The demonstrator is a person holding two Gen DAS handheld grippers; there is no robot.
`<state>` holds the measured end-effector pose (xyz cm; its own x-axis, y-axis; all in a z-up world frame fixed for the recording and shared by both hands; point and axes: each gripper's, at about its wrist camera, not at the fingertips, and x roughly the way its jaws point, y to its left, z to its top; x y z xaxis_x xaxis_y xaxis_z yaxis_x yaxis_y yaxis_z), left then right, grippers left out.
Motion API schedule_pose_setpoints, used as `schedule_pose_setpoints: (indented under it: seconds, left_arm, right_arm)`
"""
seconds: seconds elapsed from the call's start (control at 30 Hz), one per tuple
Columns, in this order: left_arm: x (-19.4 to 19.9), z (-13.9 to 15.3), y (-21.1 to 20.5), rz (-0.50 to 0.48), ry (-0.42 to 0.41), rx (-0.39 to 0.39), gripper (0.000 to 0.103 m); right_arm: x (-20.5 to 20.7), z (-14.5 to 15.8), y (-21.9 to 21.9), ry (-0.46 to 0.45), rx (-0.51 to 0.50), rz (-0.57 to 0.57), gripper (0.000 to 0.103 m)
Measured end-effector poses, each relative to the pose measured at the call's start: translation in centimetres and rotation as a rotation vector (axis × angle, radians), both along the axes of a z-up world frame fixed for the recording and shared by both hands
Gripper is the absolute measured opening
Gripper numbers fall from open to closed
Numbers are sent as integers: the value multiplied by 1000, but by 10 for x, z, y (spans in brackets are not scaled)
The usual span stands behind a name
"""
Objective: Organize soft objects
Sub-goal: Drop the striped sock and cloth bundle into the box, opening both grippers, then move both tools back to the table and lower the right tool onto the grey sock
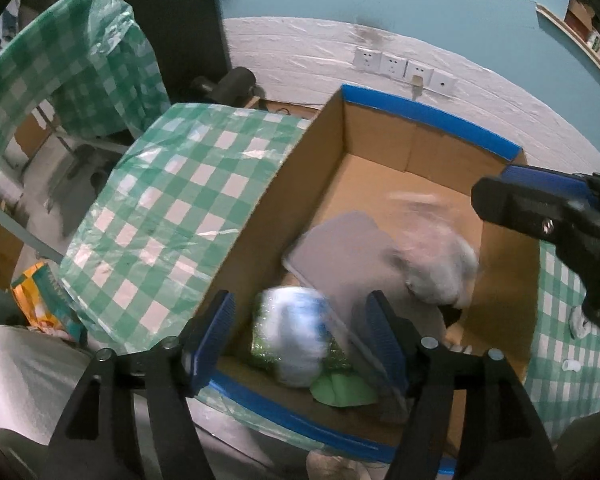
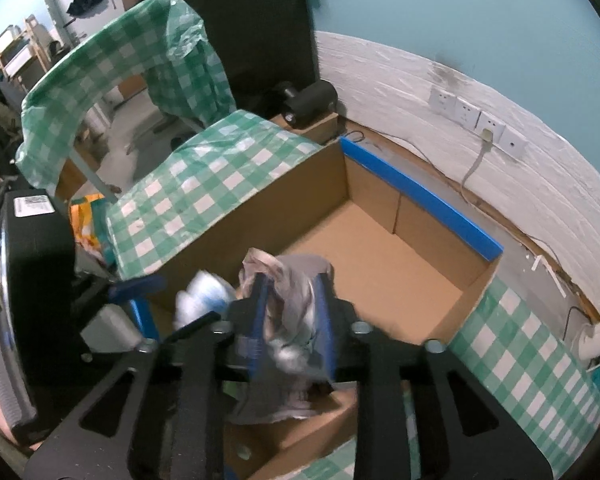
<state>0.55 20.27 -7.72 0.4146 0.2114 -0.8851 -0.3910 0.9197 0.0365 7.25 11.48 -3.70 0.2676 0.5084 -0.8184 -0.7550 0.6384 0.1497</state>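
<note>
Right claw (image 2: 292, 320) astride grey bundle (image 2: 288, 308), above box (image 2: 380, 256)

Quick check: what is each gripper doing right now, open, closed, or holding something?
Left gripper: open, fingers apart above a white and blue bundle in the cardboard box.
Right gripper: crumpled clear bag between its fingers; grip unclear.

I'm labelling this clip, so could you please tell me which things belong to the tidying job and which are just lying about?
Job:
brown cardboard box with blue taped rim
white-blue bagged soft bundle
grey flat pad
grey-white crumpled bag

Lying about:
orange printed packet
white wall sockets
black cylinder device
</note>
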Motion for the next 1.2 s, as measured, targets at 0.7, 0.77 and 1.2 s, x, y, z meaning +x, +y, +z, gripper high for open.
schedule_pose_setpoints:
  seconds: [0.7, 0.77, 1.2]
  left_arm:
    - [6, 19, -37, -82, -55, 0, 73]
    - [7, 20, -43, -93, -56, 3, 73]
    - [19, 23, -98, -187, -54, 31, 75]
  right_arm:
    - [5, 12, -54, -42, -4, -104, 57]
    - [5, 13, -60, -42, -3, -113, 57]
    - [15, 6, -125, -33, -17, -211, 58]
